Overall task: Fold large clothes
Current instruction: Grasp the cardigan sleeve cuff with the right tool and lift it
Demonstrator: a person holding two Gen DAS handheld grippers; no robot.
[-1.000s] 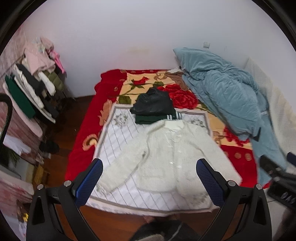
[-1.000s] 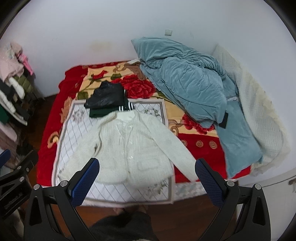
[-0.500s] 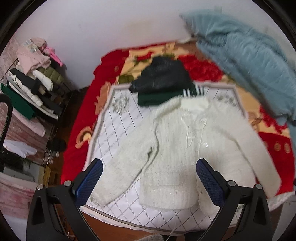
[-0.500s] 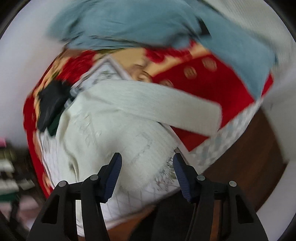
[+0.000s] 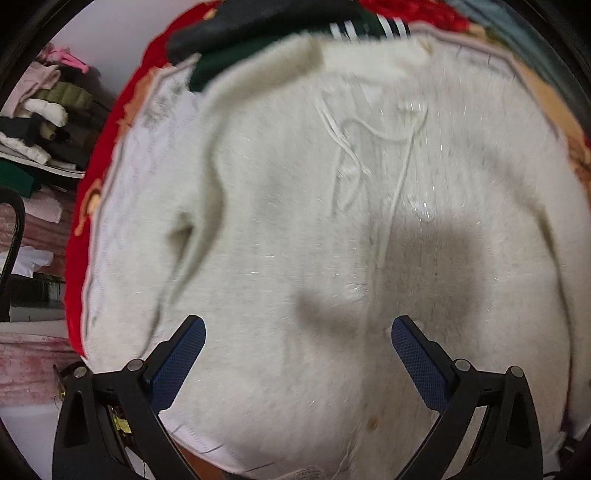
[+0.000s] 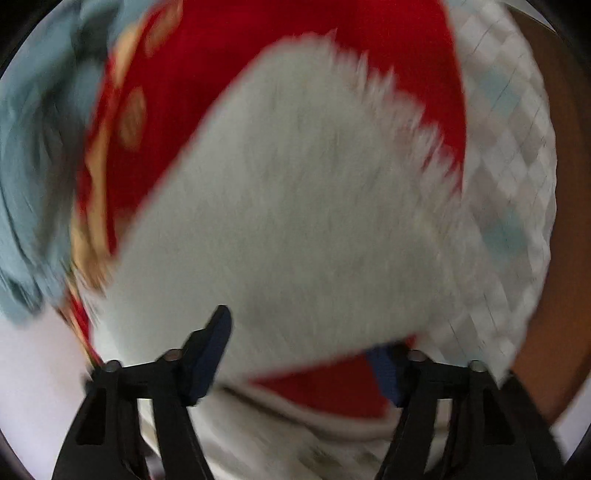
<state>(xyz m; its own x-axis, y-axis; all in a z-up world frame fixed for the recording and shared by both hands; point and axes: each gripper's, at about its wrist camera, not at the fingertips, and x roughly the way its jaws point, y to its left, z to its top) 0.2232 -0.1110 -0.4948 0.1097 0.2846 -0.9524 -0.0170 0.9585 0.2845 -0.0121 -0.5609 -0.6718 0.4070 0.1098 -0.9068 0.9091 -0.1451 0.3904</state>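
Note:
A fluffy white cardigan [image 5: 295,229] lies spread flat on a white checked sheet [image 5: 122,192] on the bed. My left gripper [image 5: 298,336] is open, low over the cardigan's lower front, a finger on each side. In the blurred right wrist view, one fuzzy sleeve [image 6: 295,192] of the cardigan fills the middle, lying over the red blanket [image 6: 229,66]. My right gripper [image 6: 303,343] is open and close over the sleeve, the sleeve's end lying between its fingers.
A folded black and dark green pile [image 5: 266,33] lies just beyond the cardigan's collar. A rack of stacked clothes [image 5: 40,122] stands at the left. A blue-grey quilt [image 6: 33,147] lies beyond the sleeve. The bed's edge and brown floor [image 6: 554,229] are at the right.
Both grippers have dropped toward the bed. The left came down over the cardigan's body. The right swung over to the sleeve and narrowed its opening.

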